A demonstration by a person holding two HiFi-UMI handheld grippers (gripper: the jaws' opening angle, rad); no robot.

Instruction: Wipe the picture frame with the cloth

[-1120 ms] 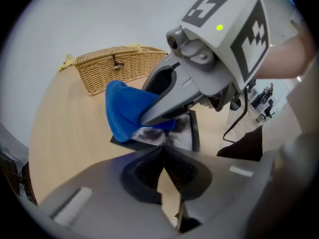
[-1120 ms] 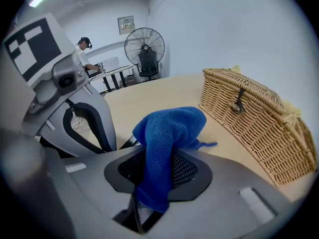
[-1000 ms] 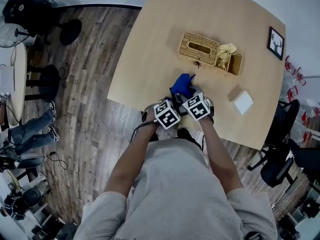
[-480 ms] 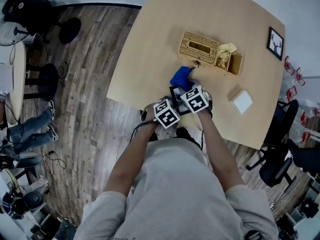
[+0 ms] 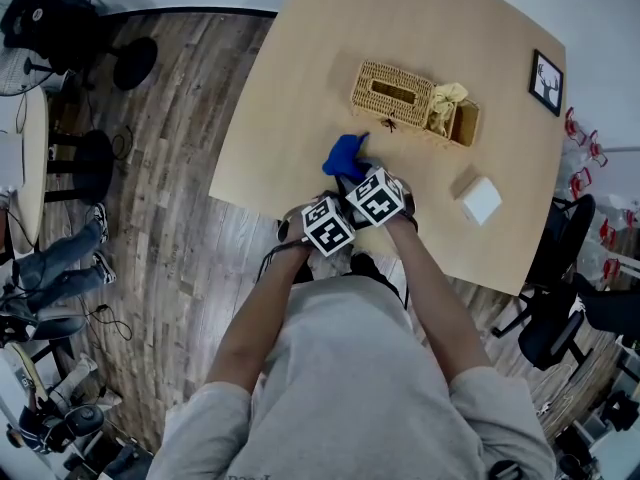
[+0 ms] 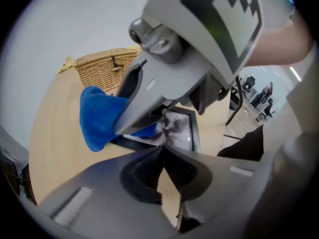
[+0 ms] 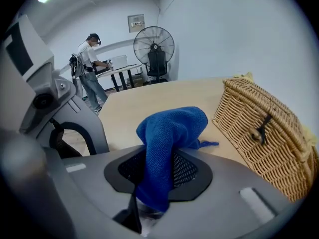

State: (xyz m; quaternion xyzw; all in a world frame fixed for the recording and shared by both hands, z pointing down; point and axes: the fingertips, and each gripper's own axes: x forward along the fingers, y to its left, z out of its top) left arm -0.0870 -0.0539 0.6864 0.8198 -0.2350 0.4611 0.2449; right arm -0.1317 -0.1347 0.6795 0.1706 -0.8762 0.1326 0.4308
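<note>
Cloth (image 7: 172,128) is clamped between the fingers of our right gripper (image 7: 158,176) on the picture frame (image 6: 182,127) flat on the counter (image 6: 55,133), while our left gripper (image 6: 162,151) seems to pinch the frame's near edge to steady it.

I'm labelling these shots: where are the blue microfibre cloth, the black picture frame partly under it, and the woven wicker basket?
blue microfibre cloth (image 7: 172,128): right gripper view, its bunched top fold.
black picture frame (image 6: 177,126): left gripper view, the print inside its border.
woven wicker basket (image 5: 392,93): head view, its lid.

Two picture frames (image 6: 182,129) (image 5: 548,80), one cloth (image 5: 343,155), one basket (image 5: 392,92), one white box (image 5: 480,200)
</note>
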